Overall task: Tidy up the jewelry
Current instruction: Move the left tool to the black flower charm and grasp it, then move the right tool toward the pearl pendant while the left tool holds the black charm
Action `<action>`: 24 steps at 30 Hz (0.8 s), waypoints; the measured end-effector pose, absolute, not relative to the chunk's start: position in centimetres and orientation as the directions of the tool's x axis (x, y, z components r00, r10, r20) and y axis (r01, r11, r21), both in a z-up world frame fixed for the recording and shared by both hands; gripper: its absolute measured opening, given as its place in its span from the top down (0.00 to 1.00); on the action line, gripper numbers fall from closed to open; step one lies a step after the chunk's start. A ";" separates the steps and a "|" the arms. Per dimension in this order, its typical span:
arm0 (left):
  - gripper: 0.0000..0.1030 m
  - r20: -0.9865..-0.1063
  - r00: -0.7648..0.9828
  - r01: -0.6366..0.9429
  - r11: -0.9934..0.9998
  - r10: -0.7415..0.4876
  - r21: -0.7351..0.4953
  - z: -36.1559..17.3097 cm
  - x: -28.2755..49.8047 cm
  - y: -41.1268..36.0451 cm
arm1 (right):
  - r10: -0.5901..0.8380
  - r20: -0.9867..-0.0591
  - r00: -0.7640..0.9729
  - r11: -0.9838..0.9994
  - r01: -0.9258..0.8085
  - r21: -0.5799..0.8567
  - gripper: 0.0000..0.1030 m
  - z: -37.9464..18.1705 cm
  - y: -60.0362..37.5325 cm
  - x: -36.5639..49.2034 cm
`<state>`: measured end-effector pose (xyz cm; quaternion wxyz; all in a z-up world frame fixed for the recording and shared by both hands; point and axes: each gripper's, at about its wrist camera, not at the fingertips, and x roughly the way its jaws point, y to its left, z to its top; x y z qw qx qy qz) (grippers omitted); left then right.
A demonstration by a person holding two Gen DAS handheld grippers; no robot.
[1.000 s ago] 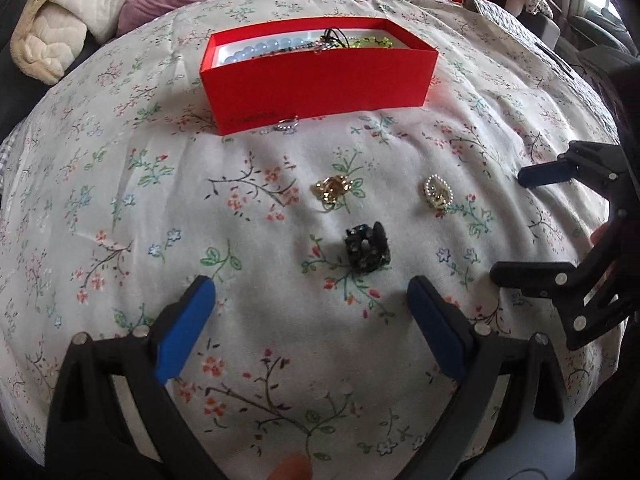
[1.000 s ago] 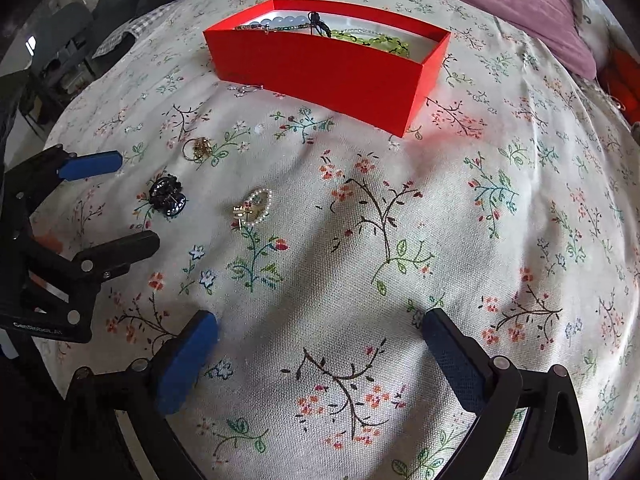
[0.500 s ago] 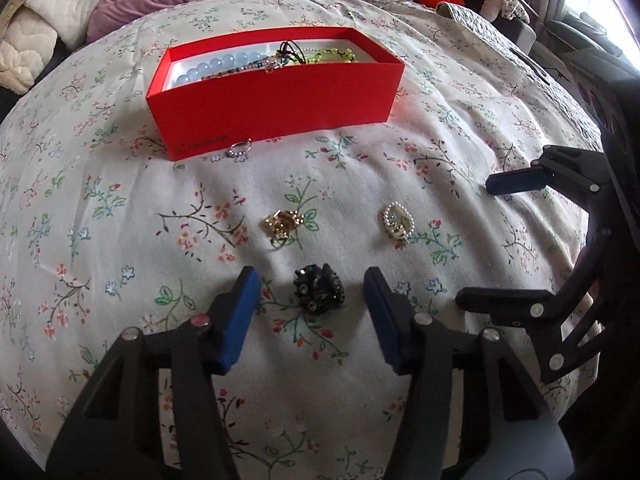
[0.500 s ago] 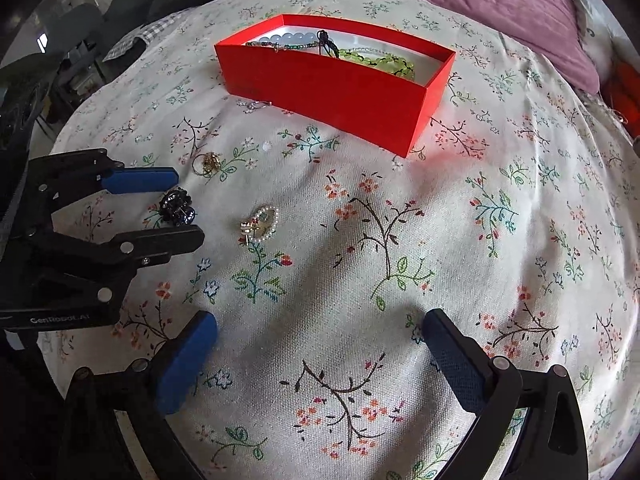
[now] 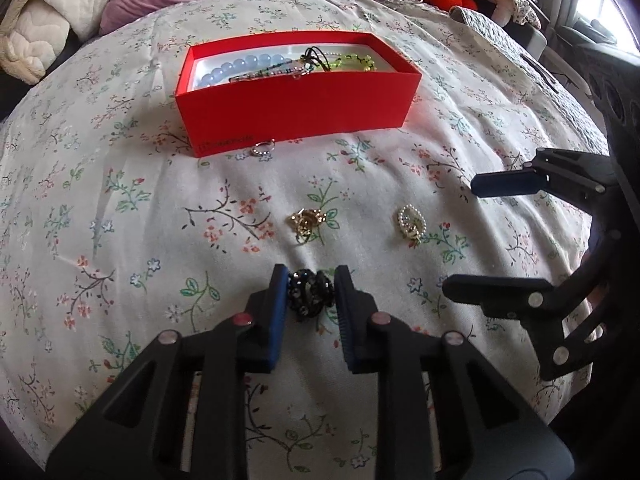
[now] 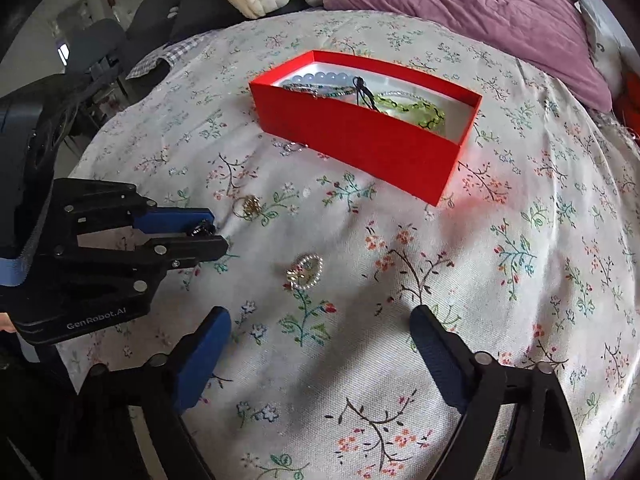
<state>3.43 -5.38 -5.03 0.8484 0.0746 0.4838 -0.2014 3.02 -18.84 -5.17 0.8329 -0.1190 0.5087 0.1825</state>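
1. The left tool [image 5: 311, 280], low over the flowered bedspread [image 5: 120, 240], is closing its jaws on the black beaded ring [image 5: 311, 293]; the blue pads flank it and look to be touching, likely to carry it to the red cardboard box [image 5: 298, 118].
2. Nearer the box lie a gold filigree ring [image 5: 306, 222] and, rightward, a pearl-edged ring [image 5: 410, 220].
3. The right tool [image 6: 316, 342] hangs wide, jaws narrowing, nothing between them, short of the pearl-edged ring.

1. "GenRobot.AI" is printed in pale letters on the black body of the left claw [image 6: 208, 232], seen from the right wrist.
2. A faint mark on the red box [image 5: 304, 108] front cannot be read.
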 end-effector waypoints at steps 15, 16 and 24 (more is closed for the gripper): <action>0.76 -0.866 0.425 0.397 0.914 -0.263 -0.083 -5.0 3.1 -3.7 | 0.232 -0.859 0.456 0.864 -0.502 -0.033 0.70 -5.3 -16.1 2.6; 0.76 -0.867 0.423 0.395 0.915 -0.264 -0.085 -5.0 3.1 -3.7 | 0.227 -0.860 0.457 0.864 -0.503 -0.039 0.70 -5.4 -16.0 2.7; 0.76 -0.870 0.417 0.399 0.913 -0.264 -0.086 -5.1 3.2 -4.1 | 0.204 -0.871 0.447 0.869 -0.492 -0.049 0.75 -6.4 -15.8 3.6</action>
